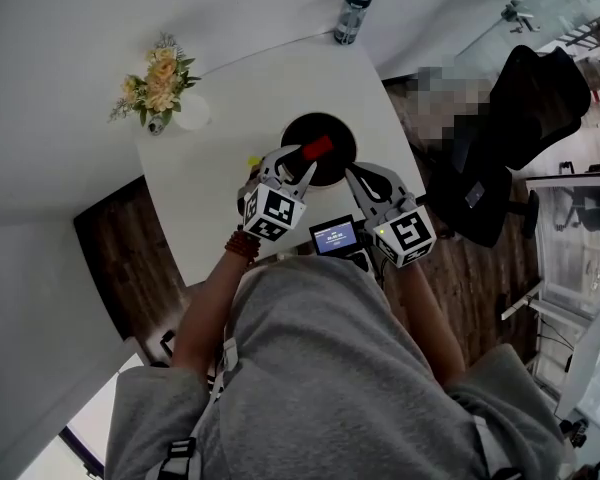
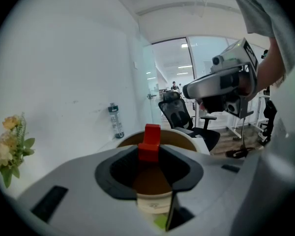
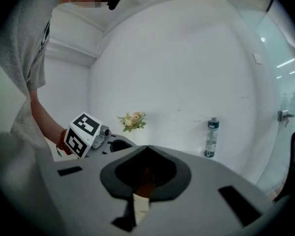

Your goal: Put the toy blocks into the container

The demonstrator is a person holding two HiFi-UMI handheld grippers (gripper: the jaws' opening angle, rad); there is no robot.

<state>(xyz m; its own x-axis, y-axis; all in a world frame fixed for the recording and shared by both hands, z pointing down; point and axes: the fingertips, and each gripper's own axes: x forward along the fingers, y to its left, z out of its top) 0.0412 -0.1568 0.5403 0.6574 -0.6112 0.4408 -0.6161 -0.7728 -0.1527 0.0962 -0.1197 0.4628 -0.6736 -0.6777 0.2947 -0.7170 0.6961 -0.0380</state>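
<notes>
Two grippers meet at a round dark container with a brown inside (image 1: 320,118) (image 2: 182,135), which sits on the white square worktop (image 1: 230,98) nearer its front and right edges than its far ones. The left gripper (image 1: 308,156) (image 2: 150,149) has its jaws clamped on a red plastic toy block (image 1: 318,148) (image 2: 150,139), held at the tips over the container's opening, inside the rim line as seen from above. Whether the block touches the inside cannot be told. The right gripper (image 1: 350,173) (image 3: 147,149) rests at the container's right rim with its jaws together and nothing between them.

A small yellow-green piece (image 1: 252,161) lies on the worktop just beside the left gripper, left of the container. Beyond it the surface is bare and open toward the left and far edges. A bunch of pale yellow flowers in a white vase (image 1: 160,88) (image 2: 7,149) (image 3: 132,120) stands at the far left corner, well apart from the container. A clear water bottle with a dark cap (image 1: 352,13) (image 2: 115,122) (image 3: 211,137) stands at the far corner by the white wall. Past the right edge, over dark wooden floor (image 1: 130,258), a black office chair (image 1: 510,128) (image 2: 179,114) stands near the right gripper's side.
</notes>
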